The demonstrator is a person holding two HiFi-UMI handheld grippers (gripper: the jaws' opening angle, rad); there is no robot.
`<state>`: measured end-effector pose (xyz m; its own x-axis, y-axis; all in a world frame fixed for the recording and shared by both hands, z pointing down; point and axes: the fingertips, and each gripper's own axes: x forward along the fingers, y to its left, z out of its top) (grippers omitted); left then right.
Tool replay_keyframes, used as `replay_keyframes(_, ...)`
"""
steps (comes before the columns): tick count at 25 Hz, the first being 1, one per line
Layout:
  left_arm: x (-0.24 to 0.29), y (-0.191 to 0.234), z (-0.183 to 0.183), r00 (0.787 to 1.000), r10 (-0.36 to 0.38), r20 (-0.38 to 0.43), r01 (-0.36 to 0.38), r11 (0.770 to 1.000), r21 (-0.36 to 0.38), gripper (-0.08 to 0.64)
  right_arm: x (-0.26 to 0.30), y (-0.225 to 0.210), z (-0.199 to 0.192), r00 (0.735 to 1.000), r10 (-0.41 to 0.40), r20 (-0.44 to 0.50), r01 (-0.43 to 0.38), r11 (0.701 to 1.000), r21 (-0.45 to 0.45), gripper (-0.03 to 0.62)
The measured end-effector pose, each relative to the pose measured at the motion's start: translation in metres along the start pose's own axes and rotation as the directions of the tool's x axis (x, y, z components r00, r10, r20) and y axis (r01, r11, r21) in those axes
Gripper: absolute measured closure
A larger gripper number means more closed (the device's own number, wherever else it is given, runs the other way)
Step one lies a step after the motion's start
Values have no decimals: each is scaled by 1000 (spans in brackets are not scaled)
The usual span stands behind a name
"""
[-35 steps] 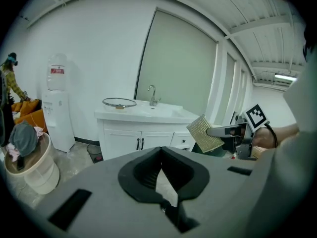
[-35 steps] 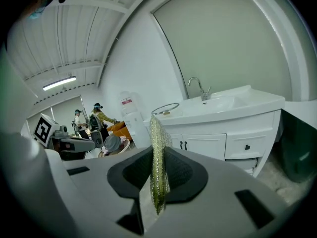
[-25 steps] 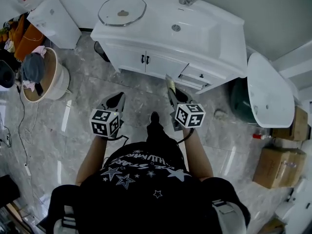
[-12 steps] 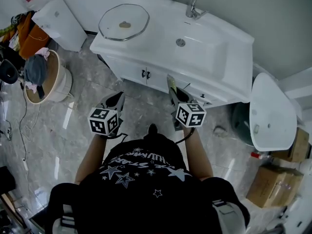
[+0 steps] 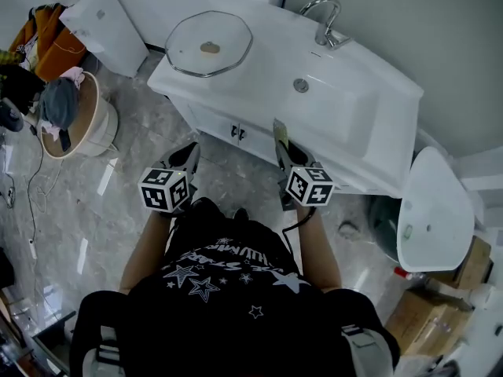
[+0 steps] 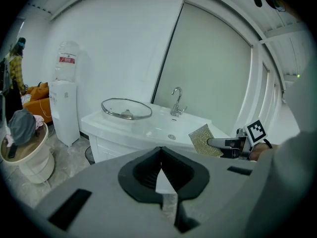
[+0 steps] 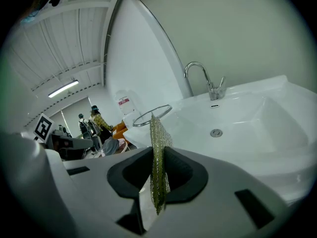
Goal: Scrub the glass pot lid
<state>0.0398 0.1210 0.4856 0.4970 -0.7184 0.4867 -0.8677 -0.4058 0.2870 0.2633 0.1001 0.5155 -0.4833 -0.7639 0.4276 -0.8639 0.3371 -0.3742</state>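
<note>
Both grippers point forward and a little down at the white surface [image 5: 259,93]. The left gripper [image 5: 189,156] is closed tight, holding nothing. The right gripper [image 5: 280,143] squeezes a scrub pad [image 7: 158,152]. The glass lid [image 5: 209,44] lies far left.

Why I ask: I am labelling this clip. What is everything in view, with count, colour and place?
glass pot lid: one, clear, steel-rimmed, on the vanity's left end
vanity: one, white, against the wall
tap: one, chrome, behind the basin
water dispenser: one, white, left of the vanity
tub: one, cream, on the floor at left, clothes inside
cardboard boxes: two, brown, on the floor at lower right
scouring pad: one, gold, in the right gripper
left hand-held gripper: one, grey, shut, empty
right hand-held gripper: one, grey, shut on the scouring pad
</note>
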Motion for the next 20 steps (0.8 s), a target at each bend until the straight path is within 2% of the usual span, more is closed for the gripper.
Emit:
replay_keyframes(5, 3, 28, 4, 1000, 28, -13, -28, 999, -27, 551, 20, 2, 1, 1000, 5, -27, -5, 1000, 11, 525)
replay_keyframes(9, 19, 59, 25, 999, 32, 10, -31, 999, -32, 551, 39, 1, 19, 1000, 0, -1, 0, 1000, 12, 525)
replay_keyframes(16, 69, 96, 86, 998, -40, 54, 39, 999, 3, 551, 87, -10, 72, 999, -40, 35, 39, 999, 15, 523)
replay_keyframes(20, 97, 121, 110, 996, -70, 51, 70, 998, -8, 551, 118, -15, 99, 996, -74, 41, 74, 997, -1, 525)
